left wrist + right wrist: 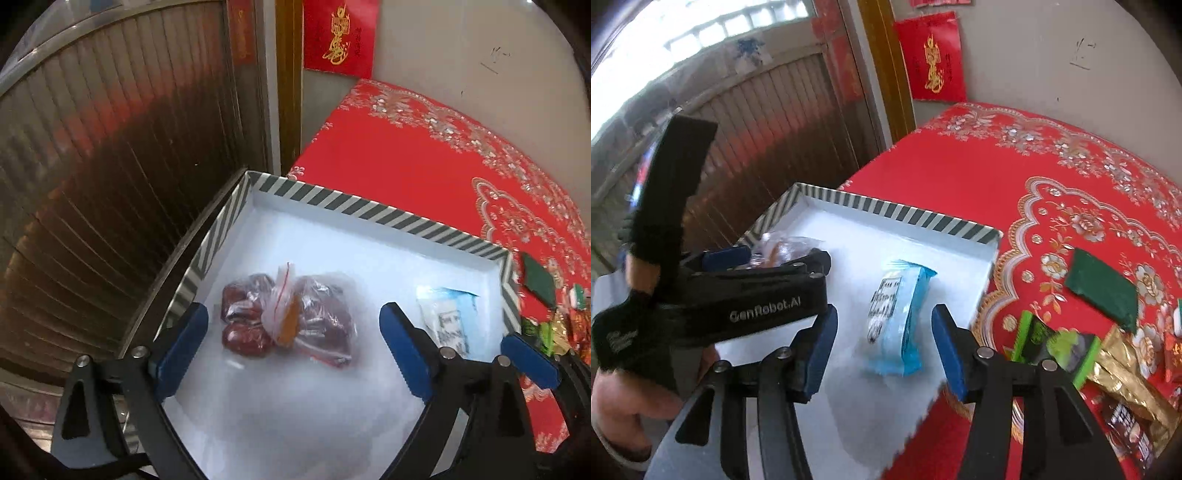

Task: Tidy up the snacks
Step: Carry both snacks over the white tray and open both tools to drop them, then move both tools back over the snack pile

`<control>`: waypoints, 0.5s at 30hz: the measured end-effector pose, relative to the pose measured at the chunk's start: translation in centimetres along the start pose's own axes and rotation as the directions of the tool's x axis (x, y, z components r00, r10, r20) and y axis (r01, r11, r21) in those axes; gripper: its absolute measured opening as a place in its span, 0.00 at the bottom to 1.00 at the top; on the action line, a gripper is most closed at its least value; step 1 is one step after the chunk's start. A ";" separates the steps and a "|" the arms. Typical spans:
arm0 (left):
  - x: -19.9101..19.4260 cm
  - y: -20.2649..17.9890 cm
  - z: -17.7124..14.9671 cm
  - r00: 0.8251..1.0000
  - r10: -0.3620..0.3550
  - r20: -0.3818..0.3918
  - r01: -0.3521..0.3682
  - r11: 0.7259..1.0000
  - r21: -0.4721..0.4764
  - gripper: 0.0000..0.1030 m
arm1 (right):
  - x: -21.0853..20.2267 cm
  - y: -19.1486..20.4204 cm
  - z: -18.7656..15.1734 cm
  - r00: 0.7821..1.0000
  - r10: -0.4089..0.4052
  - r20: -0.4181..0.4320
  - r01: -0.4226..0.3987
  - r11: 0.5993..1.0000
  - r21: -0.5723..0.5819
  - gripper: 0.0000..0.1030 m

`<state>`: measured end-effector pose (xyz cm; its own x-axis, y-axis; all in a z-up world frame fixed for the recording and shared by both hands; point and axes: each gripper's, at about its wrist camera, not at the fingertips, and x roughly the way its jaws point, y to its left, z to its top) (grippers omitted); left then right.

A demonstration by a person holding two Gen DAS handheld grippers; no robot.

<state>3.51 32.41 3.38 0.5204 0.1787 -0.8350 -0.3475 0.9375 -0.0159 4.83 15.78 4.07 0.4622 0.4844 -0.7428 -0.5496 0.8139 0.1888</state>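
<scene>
A white box (388, 218) with a striped rim sits at the left edge of the bench (406, 158), which wears a red cloth with a silver flower pattern. Both grippers hang over the box, pointing down into it.

The left gripper (295, 347) has its jaws wide apart, gripping nothing. Between and just beyond its blue pads (184, 339) a clear bag of dates (288, 317) lies on the box floor, in the left half, free of both pads. From the right wrist view the same gripper (731, 258) shows side-on at the left, a gloved hand (646, 280) wrapped round its handle.

The right gripper (882, 343) also has its jaws apart and empty. A blue packet (897, 317) lies flat on the box floor just ahead of them, in the right half, touching neither pad; in the left wrist view the packet (447, 317) sits right of the dates, near the right wall.

Loose snacks remain on the cloth right of the box: a dark green packet (1102, 290), a bright green wrapper (1052, 347) just beside the box's near right corner, a gold pouch (1126, 376) and a brown sachet (1126, 424) nearest. A red paper (932, 55) with gold writing hangs on the far wall, beside a wooden door frame (886, 66)
</scene>
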 end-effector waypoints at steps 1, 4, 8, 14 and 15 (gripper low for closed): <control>-0.6 -0.1 -0.2 1.000 0.007 0.016 -0.007 1.000 0.001 0.91 | -0.7 -0.3 -0.2 1.000 0.010 0.014 -0.011 1.000 0.009 0.54; -3.4 -0.7 -1.1 0.997 0.017 0.076 -0.018 1.000 0.024 0.91 | -3.2 -1.2 -1.0 0.998 0.025 0.052 -0.027 0.999 0.025 0.58; -6.9 -2.4 -2.3 0.991 -0.031 0.129 0.025 0.999 0.046 0.91 | -6.8 -3.0 -2.3 0.995 0.013 0.096 -0.018 0.999 0.048 0.62; -10.9 -6.9 -4.1 0.979 -0.114 0.170 0.096 0.989 0.111 0.91 | -11.0 -5.9 -4.7 0.992 -0.050 0.115 0.042 0.997 0.069 0.63; -11.5 -7.9 -4.5 0.977 -0.129 0.172 0.108 0.986 0.128 0.91 | -11.9 -6.7 -5.3 0.991 -0.064 0.121 0.055 0.995 0.078 0.63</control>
<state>-3.27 21.60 10.61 0.6874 0.1048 -0.7187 -0.1870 0.9817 -0.0357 -0.69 2.92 8.20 0.5773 0.4663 -0.6703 -0.4673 0.8618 0.1970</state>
